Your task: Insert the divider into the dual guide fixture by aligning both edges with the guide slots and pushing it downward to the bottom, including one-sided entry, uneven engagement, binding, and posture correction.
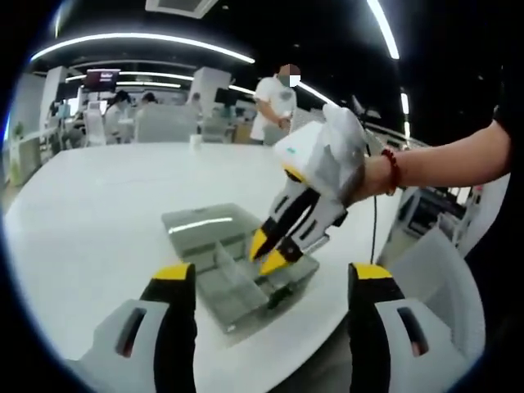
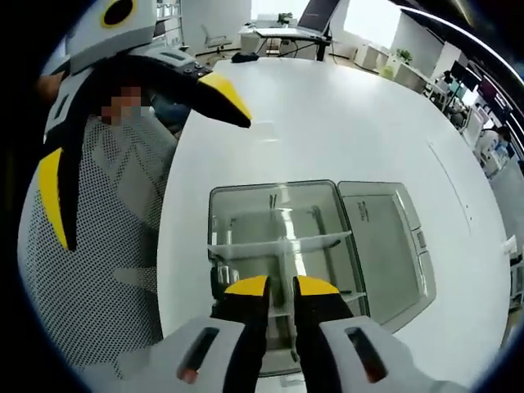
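A clear plastic fixture box lies on the white table with its lid folded open beside it. A clear cross divider spans the box from wall to wall. My right gripper hangs over the box, its yellow jaws nearly together on a thin clear divider that stands upright inside. A hand with a red bead bracelet holds it. My left gripper stays back from the box, wide open with nothing between its jaws.
The box sits close to the table's curved near edge. A mesh-backed chair stands off that edge. A person in a white shirt stands beyond the far side, with desks and monitors behind. A cable trails off the right gripper.
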`<state>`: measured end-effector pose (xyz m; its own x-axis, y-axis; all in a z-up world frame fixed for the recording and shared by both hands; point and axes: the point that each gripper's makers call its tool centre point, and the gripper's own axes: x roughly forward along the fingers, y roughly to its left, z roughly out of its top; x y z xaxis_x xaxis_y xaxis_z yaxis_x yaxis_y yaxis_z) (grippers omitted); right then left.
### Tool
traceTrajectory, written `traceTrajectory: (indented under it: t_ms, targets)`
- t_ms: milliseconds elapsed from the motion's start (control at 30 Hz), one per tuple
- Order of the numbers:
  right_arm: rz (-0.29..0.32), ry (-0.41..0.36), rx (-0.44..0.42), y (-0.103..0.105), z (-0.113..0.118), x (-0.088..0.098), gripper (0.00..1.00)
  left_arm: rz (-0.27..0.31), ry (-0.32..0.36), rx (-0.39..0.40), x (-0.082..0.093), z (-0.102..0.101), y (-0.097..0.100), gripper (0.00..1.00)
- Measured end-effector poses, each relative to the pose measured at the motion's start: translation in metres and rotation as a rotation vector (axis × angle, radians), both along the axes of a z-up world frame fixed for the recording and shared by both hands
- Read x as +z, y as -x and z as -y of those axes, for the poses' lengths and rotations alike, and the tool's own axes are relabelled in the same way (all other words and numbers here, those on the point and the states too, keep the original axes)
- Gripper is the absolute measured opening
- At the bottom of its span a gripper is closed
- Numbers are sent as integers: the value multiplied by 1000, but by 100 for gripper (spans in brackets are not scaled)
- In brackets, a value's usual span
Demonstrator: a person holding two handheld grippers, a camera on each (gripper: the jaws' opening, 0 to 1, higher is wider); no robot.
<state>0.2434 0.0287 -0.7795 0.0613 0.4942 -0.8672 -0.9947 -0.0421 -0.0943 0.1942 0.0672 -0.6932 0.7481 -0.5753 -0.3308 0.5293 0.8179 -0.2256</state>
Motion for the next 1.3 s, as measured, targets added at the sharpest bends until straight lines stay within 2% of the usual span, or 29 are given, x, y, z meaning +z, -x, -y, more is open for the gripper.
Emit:
traceTrajectory:
  t_ms: [167,233,567,867,1067,1200,1300]
  targets:
    - [-3,-14,-41,-3,2,0,9,-8,-29,-1,1,-11,3,73]
    - [2,-23,-49,-4,2,1,10,-30,-34,19,0,-19,2,72]
    - [9,-67,-116,-9,-1,10,15,-59,-59,82,-10,-52,-8,71]
    - [17,-113,-156,-8,3,20,15,-90,-69,87,-21,-59,-14,72]
    - [-13,-250,-263,-6,-2,38,16,-103,-103,94,-29,-69,-19,72]
    - [-7,-259,-274,0,1,39,19,-123,-99,117,-32,-77,-20,72]
    - [-24,-308,-314,2,0,47,20,-129,-103,129,-33,-79,-21,72]
